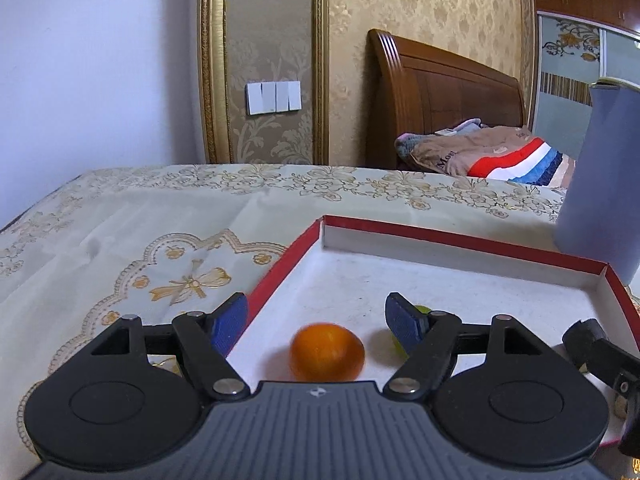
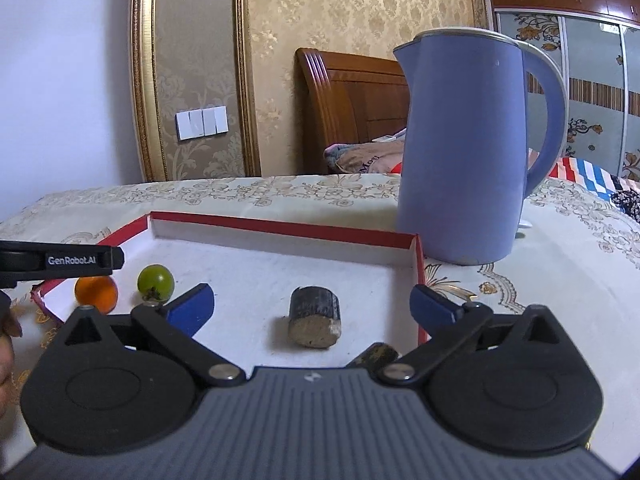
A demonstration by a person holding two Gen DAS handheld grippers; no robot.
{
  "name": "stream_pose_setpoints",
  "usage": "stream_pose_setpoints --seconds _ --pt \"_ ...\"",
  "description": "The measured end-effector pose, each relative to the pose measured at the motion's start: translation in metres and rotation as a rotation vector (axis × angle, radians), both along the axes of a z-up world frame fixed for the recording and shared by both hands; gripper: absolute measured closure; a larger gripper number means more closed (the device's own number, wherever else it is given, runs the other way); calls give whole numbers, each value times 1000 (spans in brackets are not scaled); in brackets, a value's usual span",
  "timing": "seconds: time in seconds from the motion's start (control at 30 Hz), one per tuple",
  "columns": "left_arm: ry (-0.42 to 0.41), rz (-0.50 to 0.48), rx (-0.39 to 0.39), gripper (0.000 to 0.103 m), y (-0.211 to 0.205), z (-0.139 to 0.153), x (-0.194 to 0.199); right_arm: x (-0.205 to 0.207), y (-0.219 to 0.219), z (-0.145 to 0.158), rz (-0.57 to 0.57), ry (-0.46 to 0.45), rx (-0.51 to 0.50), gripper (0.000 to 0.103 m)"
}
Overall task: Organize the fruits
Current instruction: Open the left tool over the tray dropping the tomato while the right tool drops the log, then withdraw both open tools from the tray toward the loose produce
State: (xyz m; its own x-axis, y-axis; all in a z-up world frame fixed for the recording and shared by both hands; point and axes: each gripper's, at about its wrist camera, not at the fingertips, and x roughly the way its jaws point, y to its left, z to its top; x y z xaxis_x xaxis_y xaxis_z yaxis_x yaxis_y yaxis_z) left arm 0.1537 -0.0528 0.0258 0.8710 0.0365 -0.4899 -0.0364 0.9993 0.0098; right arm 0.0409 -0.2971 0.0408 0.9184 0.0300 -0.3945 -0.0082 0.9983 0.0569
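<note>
A: The left gripper point(image 1: 318, 322) stands with its blue pads parted and nothing between them; the orange fruit point(image 1: 327, 353) lies loose on the tray floor just below the gap, blurred.

B: And the right gripper point(image 2: 312, 306)?

A: Spread wide, pads well apart, pressing on nothing. A short dark cylinder with a pale cut end point(image 2: 315, 322) lies on its side in the tray between the fingers, touching neither. A second dark piece point(image 2: 374, 354) peeks out just beside the right finger's linkage.

B: Where are the fruits in the tray?

A: The red-rimmed tray point(image 2: 280, 226) sits on the embroidered tablecloth point(image 2: 560, 280). In the right wrist view the orange fruit point(image 2: 96, 294) and the green fruit point(image 2: 155, 282) lie side by side near the tray's left edge, close together; I can't tell if they touch.

B: Anything else on the table?

A: A blue kettle point(image 2: 464, 152) stands upright just beyond the tray's far right corner.
</note>
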Motion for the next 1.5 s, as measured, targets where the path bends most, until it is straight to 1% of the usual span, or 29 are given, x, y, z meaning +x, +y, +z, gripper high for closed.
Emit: stream_pose_setpoints --seconds 0.13,0.23,0.33,0.53,0.73,0.83,0.93,1.03,1.17,1.27,1.33,1.4,1.5 --pt "-4 -9 3 27 4 4 -12 -8 0 3 10 -16 19 0" --pt "-1 -17 -30 27 12 6 -21 -14 -2 4 10 -30 38 0" --pt "14 -24 -60 27 19 6 -31 -22 -5 6 11 -24 61 0" --pt "33 -25 -63 27 29 1 -57 -47 -7 9 23 -45 117 0" --pt "87 -52 -164 27 45 -5 -76 -71 -7 5 11 -52 129 0" --pt "88 -59 -155 27 47 -8 -86 -82 -10 3 4 -60 139 0" --pt "76 -86 -144 27 48 -9 -101 -89 -15 3 -40 -86 140 0" --pt "60 -157 -148 27 47 -9 -116 -90 -23 4 -71 -91 173 0" --pt "46 -316 -190 27 44 -7 -133 -82 -34 0 -87 -33 247 0" --pt "20 -397 -185 27 36 -5 -141 -76 -43 -4 -106 6 301 0" --pt "35 -457 -187 27 30 -6 -143 -73 -49 -7 -111 31 349 0" --pt "47 -471 -166 27 21 -9 -144 -72 -54 -9 -128 44 385 0" --pt "60 -477 -100 27 8 -14 -144 -71 -53 -10 -138 50 362 0"
